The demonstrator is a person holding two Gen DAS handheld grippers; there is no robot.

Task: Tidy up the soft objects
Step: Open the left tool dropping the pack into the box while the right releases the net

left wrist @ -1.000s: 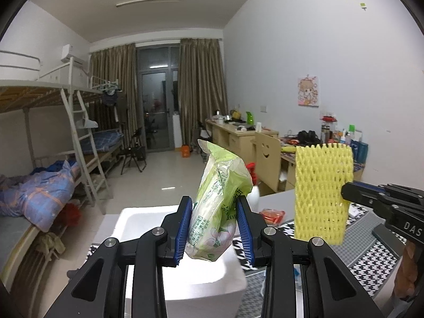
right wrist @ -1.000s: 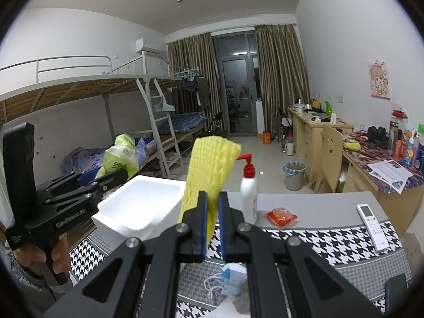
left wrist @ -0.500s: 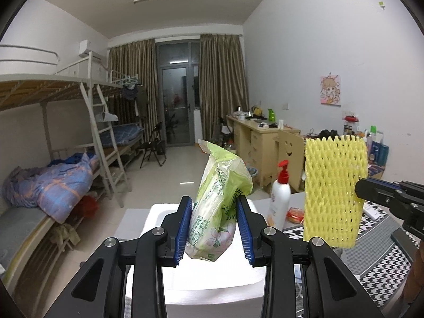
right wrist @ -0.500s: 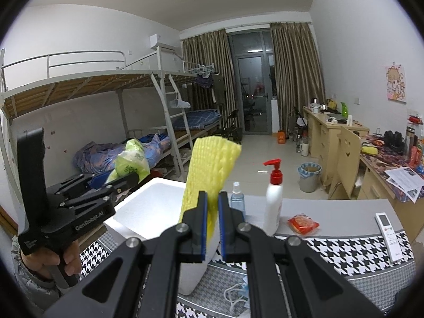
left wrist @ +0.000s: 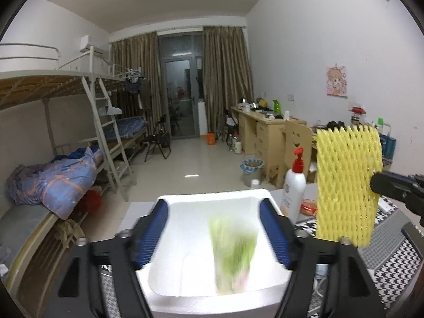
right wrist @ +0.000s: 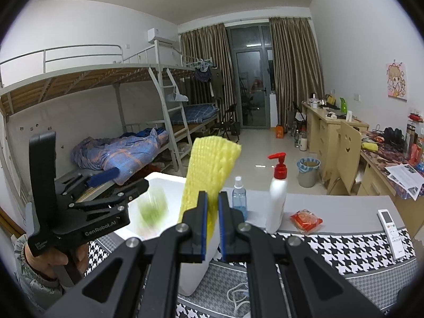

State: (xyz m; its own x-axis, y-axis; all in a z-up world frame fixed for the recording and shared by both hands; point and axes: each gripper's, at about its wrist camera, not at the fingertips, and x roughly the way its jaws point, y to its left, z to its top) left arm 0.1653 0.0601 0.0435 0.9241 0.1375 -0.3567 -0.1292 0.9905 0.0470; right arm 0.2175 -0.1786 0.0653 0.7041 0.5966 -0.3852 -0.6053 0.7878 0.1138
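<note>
Dorm room, houndstooth mat on table (right wrist: 344, 206). Left gripper (left wrist: 214, 228) jaws have just been opening; green bag (left wrist: 233, 251) is loose between them, blurred, dropping into foam box (left wrist: 212, 198). Right gripper (right wrist: 212, 228) clamped on yellow net (right wrist: 209, 164), beside box. Likely next: carry net over box, release. Only right view shows remote (right wrist: 391, 226) and spray bottle (right wrist: 239, 198).

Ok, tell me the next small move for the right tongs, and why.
Probably carry the right tongs left, over the white foam box, before opening. They are shut on the yellow foam net, which hangs at the box's right edge. The left tongs have just been opening, and the green packet, blurred, drops free between them into the box, so the net seems next.
</note>
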